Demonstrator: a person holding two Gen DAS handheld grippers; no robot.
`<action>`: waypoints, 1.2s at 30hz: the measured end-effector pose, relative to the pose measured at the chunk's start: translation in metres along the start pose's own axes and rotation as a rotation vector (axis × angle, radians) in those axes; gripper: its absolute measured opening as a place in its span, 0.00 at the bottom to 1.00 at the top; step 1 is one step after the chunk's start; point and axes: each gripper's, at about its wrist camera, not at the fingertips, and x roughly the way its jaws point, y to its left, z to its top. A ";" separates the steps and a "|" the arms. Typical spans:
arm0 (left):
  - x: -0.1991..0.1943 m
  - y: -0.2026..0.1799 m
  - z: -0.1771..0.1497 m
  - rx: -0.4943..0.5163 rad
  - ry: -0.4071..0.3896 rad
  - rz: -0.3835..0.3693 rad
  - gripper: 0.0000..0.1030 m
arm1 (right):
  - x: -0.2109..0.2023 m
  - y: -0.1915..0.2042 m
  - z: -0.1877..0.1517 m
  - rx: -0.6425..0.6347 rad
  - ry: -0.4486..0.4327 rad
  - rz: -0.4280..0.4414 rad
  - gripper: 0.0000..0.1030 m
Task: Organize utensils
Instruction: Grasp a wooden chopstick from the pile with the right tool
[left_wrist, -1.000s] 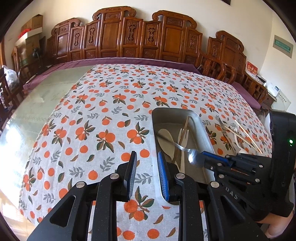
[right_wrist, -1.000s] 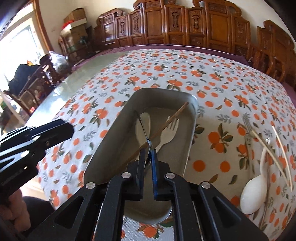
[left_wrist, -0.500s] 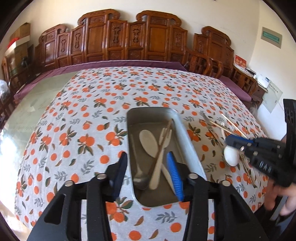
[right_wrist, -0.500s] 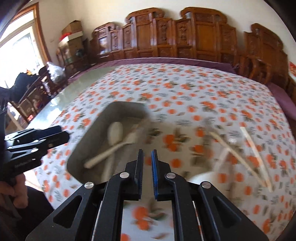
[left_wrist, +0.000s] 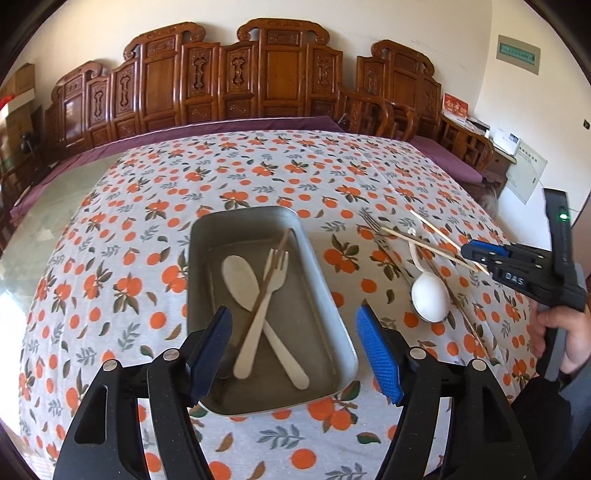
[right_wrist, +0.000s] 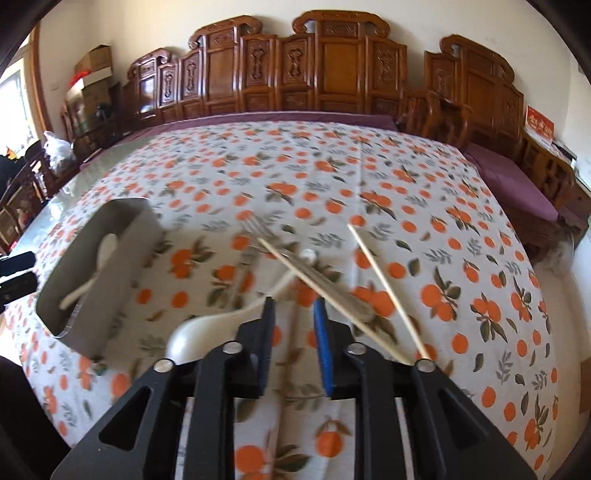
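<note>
Utensils: pale spoon (left_wrist: 239, 281) and fork (left_wrist: 265, 306) crossed in grey metal tray (left_wrist: 334, 317) on orange-print tablecloth (left_wrist: 122, 229) | white ladle spoon (left_wrist: 429, 297), metal fork (right_wrist: 258, 228), chopsticks (right_wrist: 388, 286) loose right of the tray | left gripper (left_wrist: 293, 338) spread wide, empty | right gripper (right_wrist: 293, 341) parted, empty.

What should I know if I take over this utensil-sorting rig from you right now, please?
Left gripper: open, empty, hovering over the near end of the rectangular grey metal tray.
Right gripper: open, empty, over the loose pile on the orange-print tablecloth.
Done: the tray holds a cream plastic spoon, a cream plastic fork, a brown chopstick and something metal by the near left wall, mostly hidden.
Left: white ceramic soup spoon, metal fork, pale wooden chopsticks and a darker stick, all right of the tray.
</note>
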 end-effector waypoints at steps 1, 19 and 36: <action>0.001 -0.002 0.000 0.004 0.002 0.000 0.65 | 0.004 -0.005 -0.001 0.004 0.009 0.005 0.28; 0.013 -0.019 -0.002 0.039 0.025 0.008 0.65 | 0.045 -0.023 -0.013 -0.033 0.129 0.049 0.29; 0.020 -0.055 0.004 0.101 0.073 0.009 0.65 | 0.025 -0.023 -0.007 -0.044 0.068 0.126 0.06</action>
